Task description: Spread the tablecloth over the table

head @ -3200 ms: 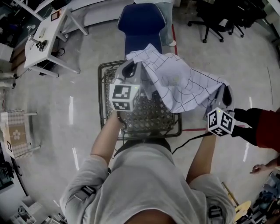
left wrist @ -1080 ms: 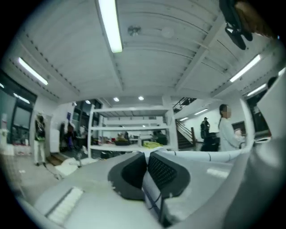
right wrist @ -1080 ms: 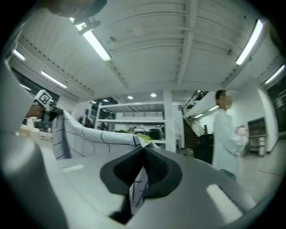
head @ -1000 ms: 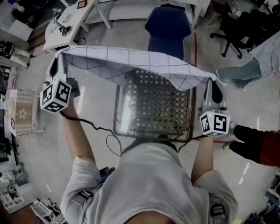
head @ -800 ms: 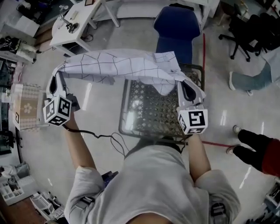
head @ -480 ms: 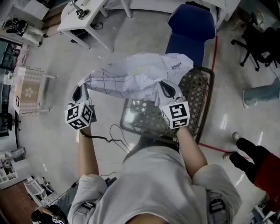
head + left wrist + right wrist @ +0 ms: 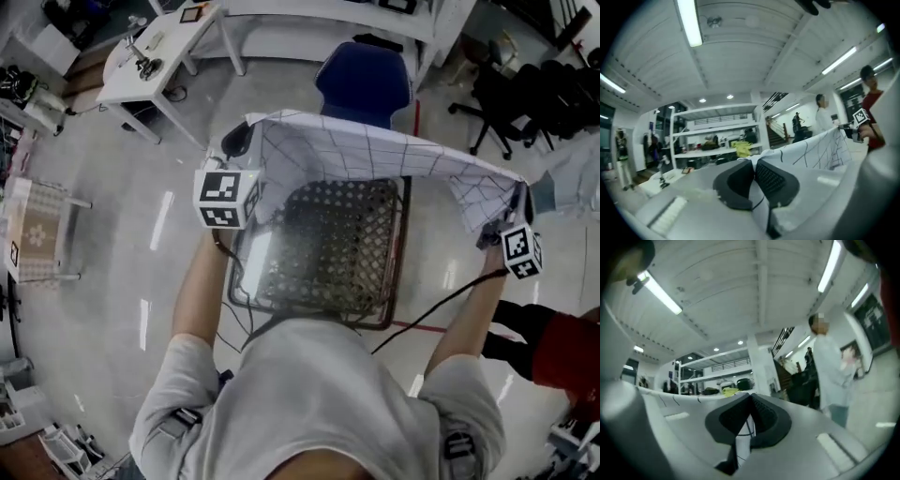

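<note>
Nearest the head camera, one person in a grey top (image 7: 309,403) stands against one metal mesh table (image 7: 323,253) with both arms raised. There are two grippers, each carrying one marker cube. The left gripper (image 7: 238,142) is held up near the table's far left corner. The right gripper (image 7: 521,199) is well out past the table's right edge. One white tablecloth (image 7: 375,155) with a thin dark grid is stretched in the air between them, above the table's far edge and not lying on it. Its right end droops in folds beside the right gripper.

The left gripper view shows its jaws pressed together on a corner of the cloth, and the fabric runs away toward the other gripper's cube. The right gripper view shows jaws nearly closed, pinching a narrow strip of cloth.

Only the gripper views show the ceiling strip lights, one shelving unit (image 7: 712,136) and a person in a white coat (image 7: 829,376). Only the head view shows the floor beyond the table: one blue chair (image 7: 364,82), one white desk (image 7: 155,56) and at least two black office chairs (image 7: 525,94).
</note>
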Demonstrator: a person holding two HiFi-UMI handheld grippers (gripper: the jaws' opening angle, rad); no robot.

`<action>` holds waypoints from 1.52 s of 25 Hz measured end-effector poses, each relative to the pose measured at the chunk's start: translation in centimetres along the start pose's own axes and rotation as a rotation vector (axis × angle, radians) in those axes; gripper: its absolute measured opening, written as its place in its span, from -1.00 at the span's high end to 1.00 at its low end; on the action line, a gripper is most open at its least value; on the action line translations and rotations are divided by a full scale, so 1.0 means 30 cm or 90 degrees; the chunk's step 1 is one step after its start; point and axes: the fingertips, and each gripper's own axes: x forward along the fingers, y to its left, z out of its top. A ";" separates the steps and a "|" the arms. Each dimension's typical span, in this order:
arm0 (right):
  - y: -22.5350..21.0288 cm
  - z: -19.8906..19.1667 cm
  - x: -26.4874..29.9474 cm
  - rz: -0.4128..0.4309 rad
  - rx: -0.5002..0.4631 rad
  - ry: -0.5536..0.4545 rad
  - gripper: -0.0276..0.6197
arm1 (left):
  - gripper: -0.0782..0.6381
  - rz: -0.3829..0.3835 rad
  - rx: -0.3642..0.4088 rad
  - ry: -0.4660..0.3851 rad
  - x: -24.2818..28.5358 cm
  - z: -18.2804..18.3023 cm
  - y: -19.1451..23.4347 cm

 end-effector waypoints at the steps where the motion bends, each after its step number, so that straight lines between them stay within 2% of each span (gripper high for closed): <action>1: -0.084 0.103 -0.089 -0.035 -0.035 -0.033 0.89 | 0.71 -0.042 0.016 -0.026 0.039 0.077 -0.080; 3: -0.192 0.255 -0.251 -0.102 -0.107 -0.079 0.89 | 0.71 -0.102 0.047 -0.055 0.089 0.173 -0.215; 5: -0.214 0.329 -0.362 -0.143 -0.164 -0.094 0.89 | 0.71 -0.127 0.064 -0.066 0.113 0.213 -0.273; 7: -0.186 0.338 -0.416 -0.143 -0.199 -0.084 0.89 | 0.71 -0.124 0.059 -0.066 0.130 0.224 -0.265; 10: -0.120 0.263 -0.438 -0.099 -0.215 -0.050 0.89 | 0.71 -0.122 0.055 -0.022 0.119 0.159 -0.218; 14: 0.010 0.058 -0.446 -0.025 -0.164 -0.013 0.89 | 0.72 -0.178 0.076 0.069 -0.040 -0.053 -0.175; 18: 0.138 -0.175 -0.444 0.060 -0.120 0.065 0.89 | 0.71 -0.209 0.156 0.166 -0.276 -0.288 -0.236; 21: 0.231 -0.344 -0.438 0.132 -0.106 0.134 0.89 | 0.71 -0.192 0.116 0.208 -0.364 -0.396 -0.240; 23: 0.272 -0.428 -0.436 0.155 -0.069 0.163 0.89 | 0.72 -0.171 0.075 0.221 -0.376 -0.434 -0.227; 25: 0.301 -0.488 -0.425 0.163 -0.018 0.180 0.89 | 0.72 -0.155 0.056 0.226 -0.377 -0.463 -0.223; 27: 0.268 -0.489 -0.418 0.140 0.032 0.177 0.89 | 0.71 -0.154 0.056 0.222 -0.356 -0.469 -0.245; 28: 0.208 -0.451 -0.428 0.109 0.056 0.159 0.89 | 0.72 -0.160 0.056 0.214 -0.335 -0.456 -0.270; 31: -0.123 -0.223 -0.562 -0.050 0.109 0.060 0.89 | 0.72 -0.224 0.072 0.161 -0.241 -0.362 -0.410; 34: -0.423 -0.045 -0.819 -0.183 0.085 0.014 0.89 | 0.71 -0.333 0.094 0.100 -0.181 -0.247 -0.633; 36: -0.515 -0.003 -0.972 -0.231 0.054 0.014 0.89 | 0.72 -0.397 0.092 0.083 -0.168 -0.201 -0.772; 38: -0.544 -0.022 -1.050 -0.254 0.025 0.037 0.89 | 0.72 -0.430 0.086 0.097 -0.163 -0.212 -0.853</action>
